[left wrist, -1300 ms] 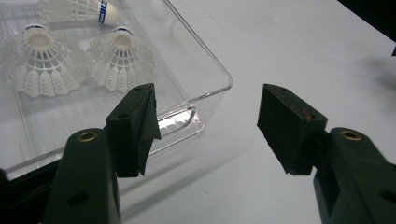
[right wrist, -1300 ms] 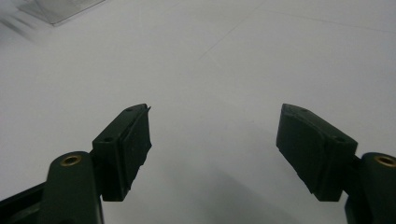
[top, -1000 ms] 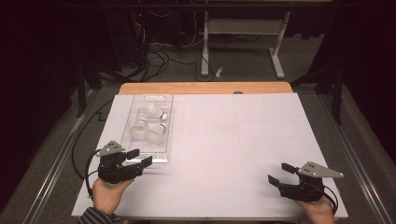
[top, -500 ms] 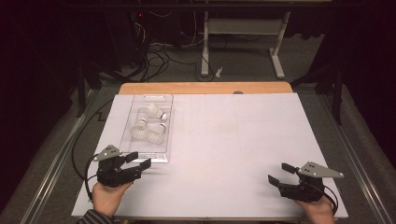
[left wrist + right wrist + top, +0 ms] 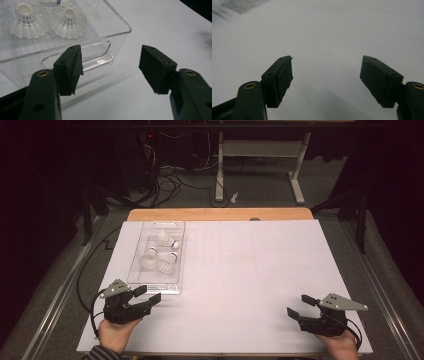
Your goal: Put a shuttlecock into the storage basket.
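Sitting in the clear tray (image 5: 134, 265) at your left — three shuttlecocks (image 5: 150, 260), feather-light and easily crushed at the skirt, so pinch one by its cork head. Your left gripper (image 5: 148, 295) hangs just short of the tray's near wall, jaws spread, holding nothing. It has slid back toward you since a second ago. Your right gripper (image 5: 298, 305), jaws also spread and empty, hasn't moved — well apart over bare white table (image 5: 250, 270).
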